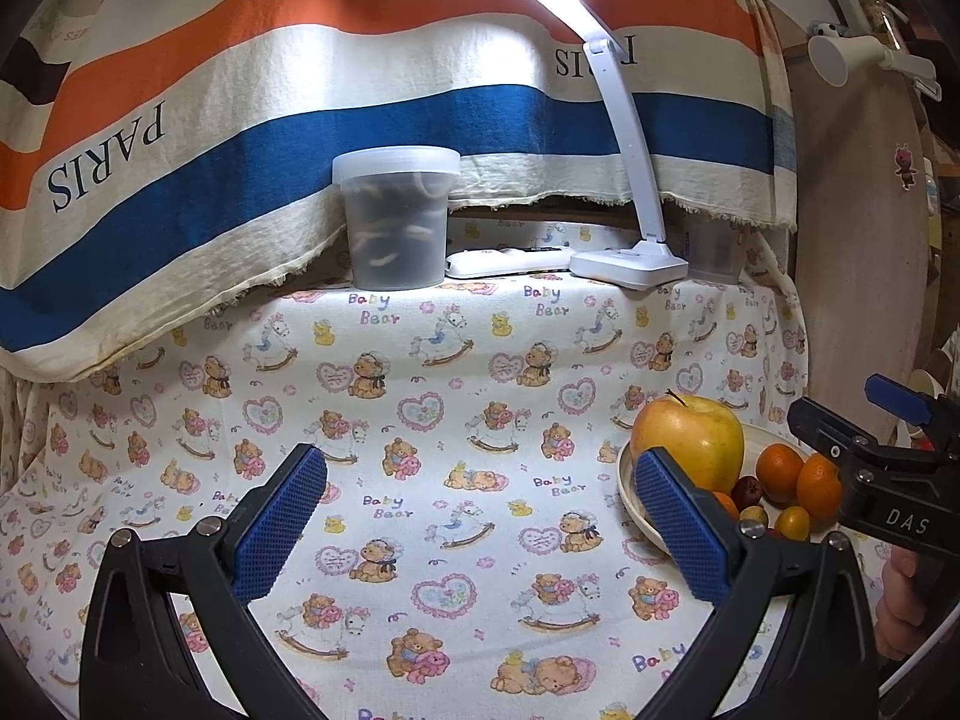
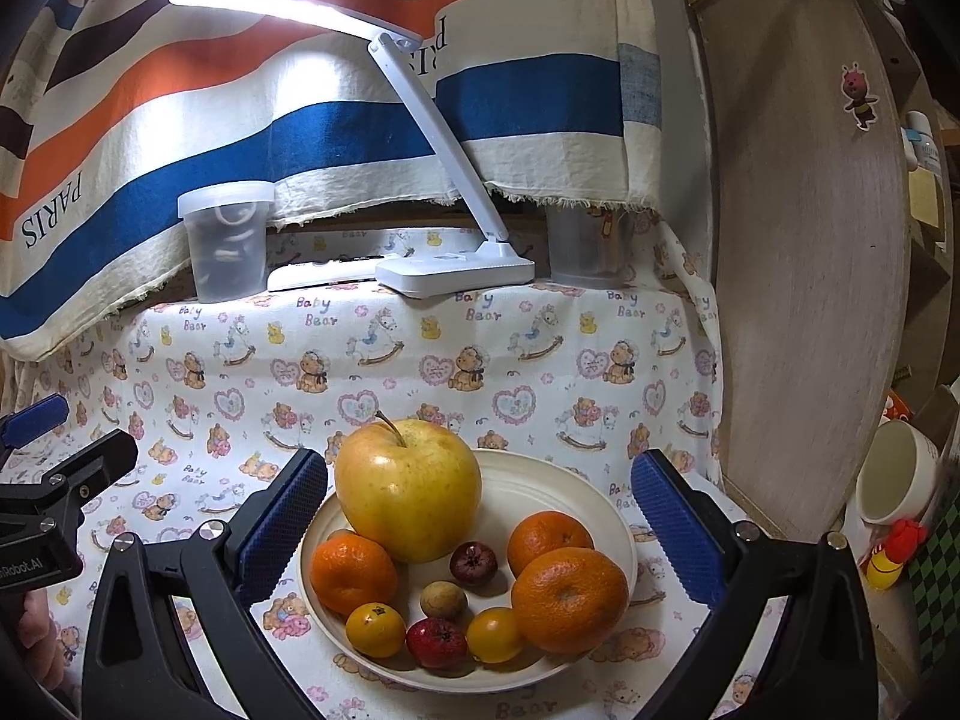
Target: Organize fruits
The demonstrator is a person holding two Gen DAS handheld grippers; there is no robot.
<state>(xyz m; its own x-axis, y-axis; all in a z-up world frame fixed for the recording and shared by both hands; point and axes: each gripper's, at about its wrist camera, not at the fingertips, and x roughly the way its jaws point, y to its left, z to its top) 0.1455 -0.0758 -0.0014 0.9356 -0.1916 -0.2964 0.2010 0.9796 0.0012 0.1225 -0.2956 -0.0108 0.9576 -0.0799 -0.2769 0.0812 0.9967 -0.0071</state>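
A cream plate [image 2: 600, 486] on the bear-print cloth holds a large yellow apple [image 2: 408, 492], three oranges [image 2: 570, 597], two small yellow fruits [image 2: 375, 630] and small red and brown fruits [image 2: 437, 642]. My right gripper [image 2: 480, 468] is open, its blue pads on either side of the plate and nothing between them. My left gripper [image 1: 483, 459] is also open and holds nothing, over bare cloth to the left of the plate [image 1: 627, 480]. The apple [image 1: 687, 441] shows beside its right finger. Each gripper appears at the edge of the other's view.
At the back stand a lidded plastic tub [image 1: 396, 219], a flat white device [image 1: 507, 261], a white desk lamp [image 1: 630, 261] and a grey cup [image 2: 591, 246]. A striped cloth hangs behind. A wooden panel [image 2: 810, 300] and a mug [image 2: 894, 471] bound the right side.
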